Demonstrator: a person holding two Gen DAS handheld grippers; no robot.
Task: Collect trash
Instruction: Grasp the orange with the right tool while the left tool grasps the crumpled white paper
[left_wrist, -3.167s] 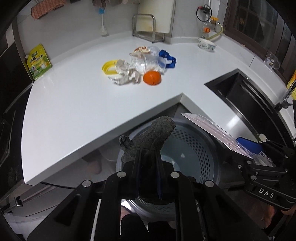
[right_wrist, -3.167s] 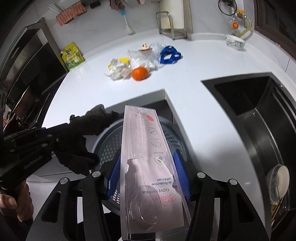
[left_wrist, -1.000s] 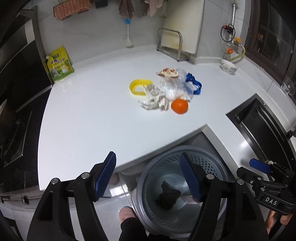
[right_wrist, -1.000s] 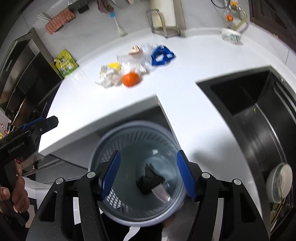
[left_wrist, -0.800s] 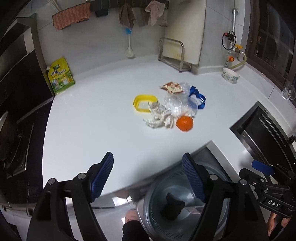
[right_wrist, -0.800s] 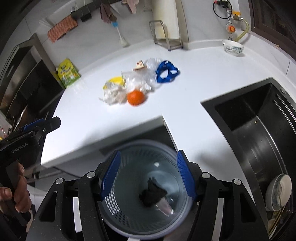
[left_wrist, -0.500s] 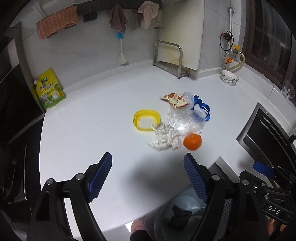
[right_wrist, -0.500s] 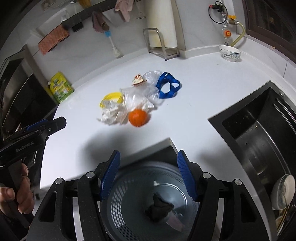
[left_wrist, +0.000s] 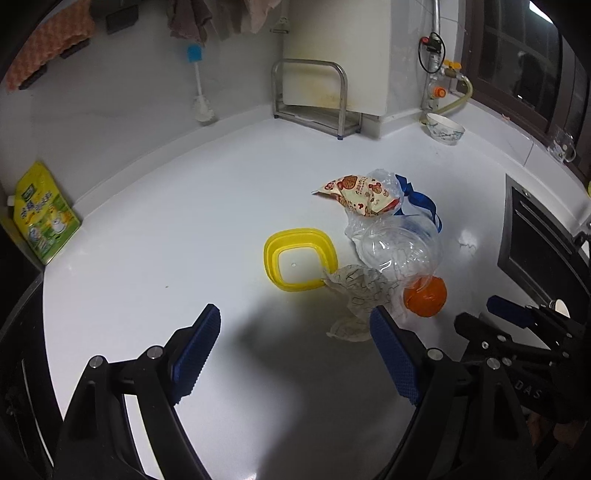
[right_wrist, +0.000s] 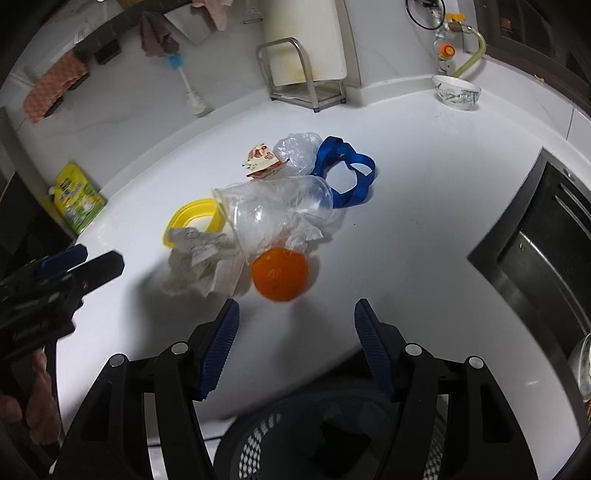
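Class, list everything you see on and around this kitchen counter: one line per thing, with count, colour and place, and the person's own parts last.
orange: 1, orange, front of the pile
crumpled paper: 1, white, left of the orange
plastic cup: 1, clear, lying on its side behind the orange
yellow lid: 1, yellow, left of the cup
snack wrapper: 1, red and cream, back of the pile
blue strap: 1, blue, right of the cup
bowl: 1, white patterned, far right corner
pouch: 1, yellow-green, against the left wall
metal rack: 1, silver, by the back wall
brush: 1, blue-tipped, at the back wall
bin: 1, dark, below the counter edge
sink: 1, dark, right
left claw: 1, black and blue, open
right claw: 1, black and blue, open
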